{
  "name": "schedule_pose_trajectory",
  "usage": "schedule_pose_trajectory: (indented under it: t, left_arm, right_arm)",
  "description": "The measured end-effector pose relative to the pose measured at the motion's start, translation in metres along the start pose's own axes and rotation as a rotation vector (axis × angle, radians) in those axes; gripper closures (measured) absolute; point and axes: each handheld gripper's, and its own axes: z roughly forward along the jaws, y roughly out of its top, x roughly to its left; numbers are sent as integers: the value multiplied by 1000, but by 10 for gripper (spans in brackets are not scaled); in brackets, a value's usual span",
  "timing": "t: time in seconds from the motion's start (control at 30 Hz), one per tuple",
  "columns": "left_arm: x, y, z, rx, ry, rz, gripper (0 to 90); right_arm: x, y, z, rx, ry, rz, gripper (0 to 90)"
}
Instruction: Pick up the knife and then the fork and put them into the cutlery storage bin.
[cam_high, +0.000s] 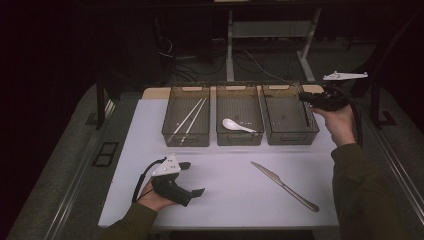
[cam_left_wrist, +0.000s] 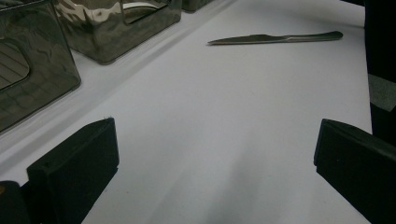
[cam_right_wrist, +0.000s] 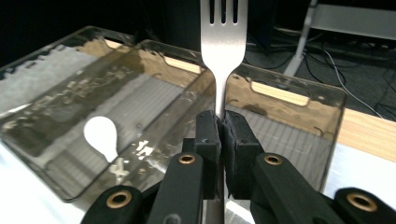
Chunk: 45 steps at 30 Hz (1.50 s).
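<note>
Fork stands upright, clamped in raised right claw over right tray; left claw gapes empty.

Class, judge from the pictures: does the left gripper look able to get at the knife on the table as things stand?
Probably yes. The left gripper has its jaws wide apart and holds nothing, and bare white table lies between it and the knife, with nothing in the way.

The left gripper lay low at seven o'clock, jaws spread wide and pointing toward three. The right gripper was raised at two o'clock, jaws clamped together.
</note>
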Motion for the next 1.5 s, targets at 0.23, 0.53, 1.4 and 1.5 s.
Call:
schedule_pose_trajectory:
  t: [0.23, 0.53, 1.4, 1.5]
  left_arm:
    - [0, 0, 0, -4, -2, -2, 0]
    - [0, 0, 0, -3, 0, -1, 0]
    - [-1, 0, 0, -1, -2, -2, 0]
    - [-1, 0, 1, -1, -2, -2, 0]
  right_arm:
    - [-13, -10, 12, 49, -32, -15, 849]
    - [-27, -29, 16, 89, -36, -1, 849]
    - [-21, -49, 40, 258, -59, -68, 847]
    - [-20, -49, 41, 267, -58, -74, 841]
